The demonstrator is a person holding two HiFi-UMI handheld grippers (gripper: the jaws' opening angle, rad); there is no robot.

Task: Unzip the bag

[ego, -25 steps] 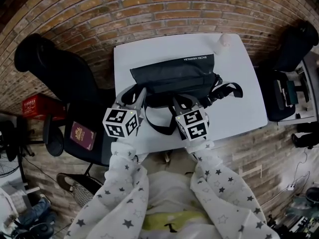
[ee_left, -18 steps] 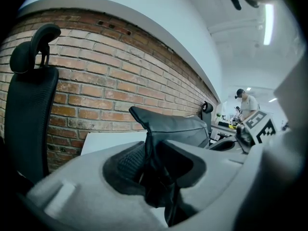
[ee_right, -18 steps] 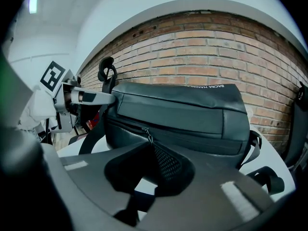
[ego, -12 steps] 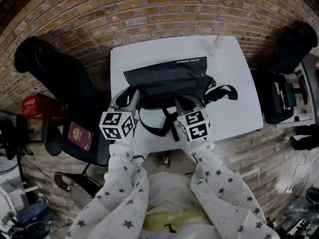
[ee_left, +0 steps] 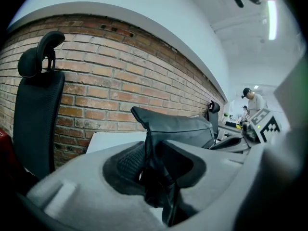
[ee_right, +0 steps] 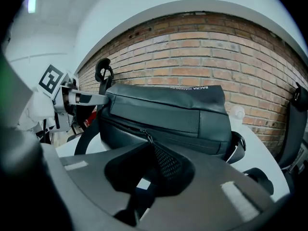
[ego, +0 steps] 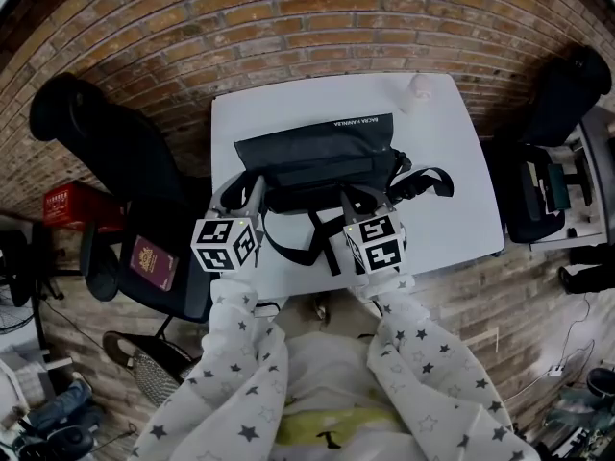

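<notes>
A black fabric shoulder bag with a loose strap [ego: 317,152] is laid across the middle of a white rectangular desk [ego: 452,200], its zipped front turned towards the person. The left tool [ego: 240,188] is clenched on a fold of fabric at the bag's left end, so the bag is braced. The right tool [ego: 365,200] is closed on the small black zip pull [ee_right: 146,137] on the bag's front. How far the zip is open cannot be made out. The step in hand is judged to be the pull itself, with the bag anchored and the pull gripped. For the next move, the pull would need to be drawn steadily along the zip line, away from the braced end, with the left grip kept firm so that the fabric is not bunched. Counted: one bag, one zip pull, two tools, one desk, one small white object [ego: 419,88] at the far desk edge, one black office chair at the left [ego: 106,133], one second black chair at the right [ego: 567,84], and one maroon booklet [ego: 157,260].
</notes>
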